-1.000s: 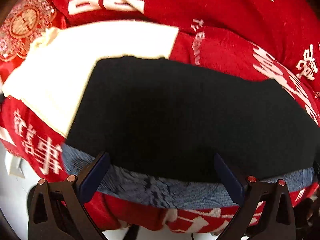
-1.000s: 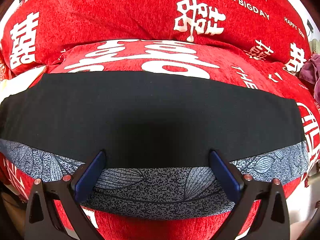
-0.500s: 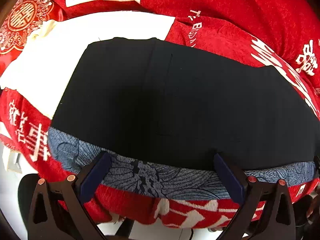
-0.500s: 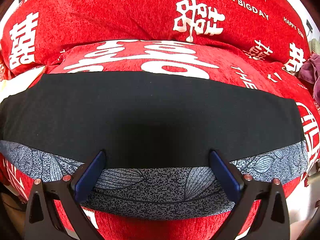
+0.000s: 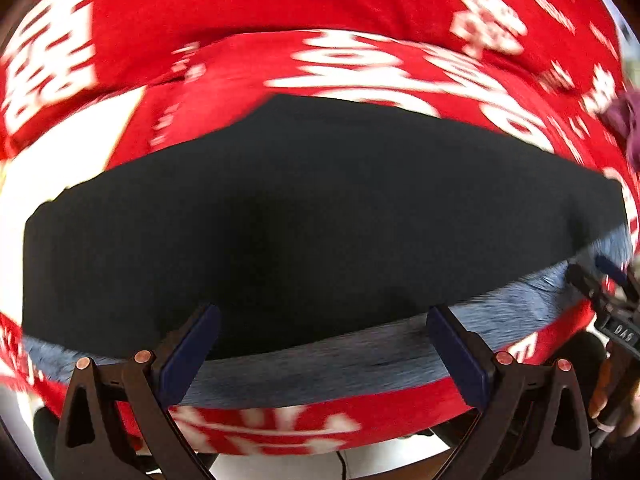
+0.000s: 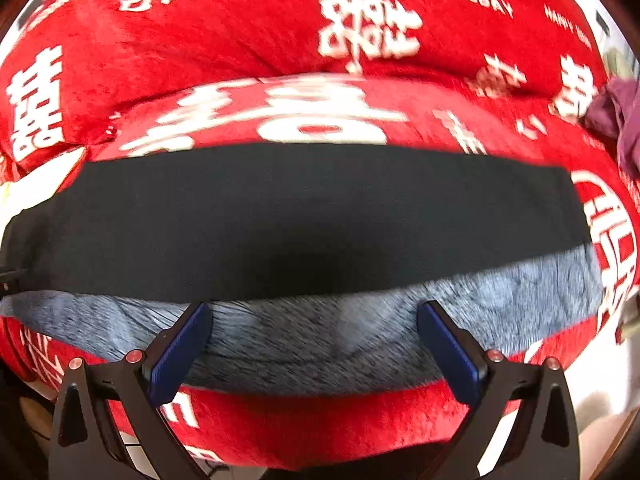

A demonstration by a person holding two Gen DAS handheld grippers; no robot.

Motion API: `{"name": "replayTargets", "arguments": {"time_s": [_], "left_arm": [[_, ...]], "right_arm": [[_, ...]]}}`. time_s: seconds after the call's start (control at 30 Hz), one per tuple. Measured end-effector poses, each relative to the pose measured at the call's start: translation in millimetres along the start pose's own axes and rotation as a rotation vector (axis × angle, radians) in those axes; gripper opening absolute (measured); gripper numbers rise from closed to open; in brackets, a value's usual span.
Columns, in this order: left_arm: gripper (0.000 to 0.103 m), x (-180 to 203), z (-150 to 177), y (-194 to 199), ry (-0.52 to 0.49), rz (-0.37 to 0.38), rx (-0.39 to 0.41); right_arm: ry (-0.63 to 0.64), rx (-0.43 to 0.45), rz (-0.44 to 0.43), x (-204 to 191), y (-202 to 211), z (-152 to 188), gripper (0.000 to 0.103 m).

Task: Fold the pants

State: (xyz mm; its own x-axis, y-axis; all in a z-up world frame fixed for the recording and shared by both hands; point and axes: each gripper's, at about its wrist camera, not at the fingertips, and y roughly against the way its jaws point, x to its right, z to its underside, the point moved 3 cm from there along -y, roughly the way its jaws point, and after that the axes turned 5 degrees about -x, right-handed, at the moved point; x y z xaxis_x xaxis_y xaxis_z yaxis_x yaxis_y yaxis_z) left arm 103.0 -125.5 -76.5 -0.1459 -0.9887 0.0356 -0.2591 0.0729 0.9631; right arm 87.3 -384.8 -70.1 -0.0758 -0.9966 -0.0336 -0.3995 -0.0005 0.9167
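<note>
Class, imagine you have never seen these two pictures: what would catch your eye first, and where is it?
The bright red blanket with big white characters fills the background of both views. Across the middle lies a flat black garment, the pants, with a blue-grey patterned cloth showing along its near edge. At the bottom, the open left gripper and open right gripper reach toward that edge.

Open left tool (image 5: 322,344) above black pants (image 5: 312,216)

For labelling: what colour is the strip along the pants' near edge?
Blue-grey patterned strip on black pants; best in the right wrist view.
</note>
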Motion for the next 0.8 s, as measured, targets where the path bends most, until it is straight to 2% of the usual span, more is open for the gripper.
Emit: {"name": "replayTargets", "arguments": {"time_s": [0.07,0.13,0.23,0.3,0.37,0.4,0.43,0.5,0.63,0.8], "left_arm": [[0.103,23.6,-5.2,-4.0,-0.056,0.001,-0.008],[0.103,37.2,-5.3,-9.0,-0.084,-0.006,-0.013],[0.103,36.4,0.9,-14.1,-0.067,0.003,-0.017],[0.103,37.2,1.1,-13.4,-0.069,0.0,-0.023],[0.103,36.8,-1.0,-11.0,-0.058,-0.004,-0.045],[0.103,38.0,-3.9,-10.5,-0.045,-0.003,-0.053],[0.103,42.3,-9.3,-10.4,-0.032,0.019,-0.059],[0.103,55.1,-18.1,-7.3,-0.038,0.05,-0.059],[0.103,102.8,-40.4,-2.2,-0.091,0.071,-0.048],[0.103,135.8,-67.9,-26.3,-0.017,0.039,-0.097]], "right_arm": [[-0.02,0.011,-0.018,4.3,2.0,-0.9,0.103],[-0.008,0.01,0.005,0.8,2.3,-1.4,0.103],[0.062,0.042,0.015,-14.9,10.2,1.1,0.103],[0.116,-0.002,0.044,-21.2,3.4,3.0,0.103],[0.081,-0.02,0.024,-7.8,0.9,0.9,0.103],[0.033,-0.016,0.026,6.4,3.7,-1.7,0.103],[-0.03,-0.025,0.073,28.4,4.9,-4.9,0.103],[-0.118,-0.03,0.071,62.5,10.8,-6.7,0.103],[-0.257,0.052,0.124,140.4,44.4,-0.7,0.103],[-0.502,0.156,-0.043,232.2,62.0,19.4,0.103]]}}
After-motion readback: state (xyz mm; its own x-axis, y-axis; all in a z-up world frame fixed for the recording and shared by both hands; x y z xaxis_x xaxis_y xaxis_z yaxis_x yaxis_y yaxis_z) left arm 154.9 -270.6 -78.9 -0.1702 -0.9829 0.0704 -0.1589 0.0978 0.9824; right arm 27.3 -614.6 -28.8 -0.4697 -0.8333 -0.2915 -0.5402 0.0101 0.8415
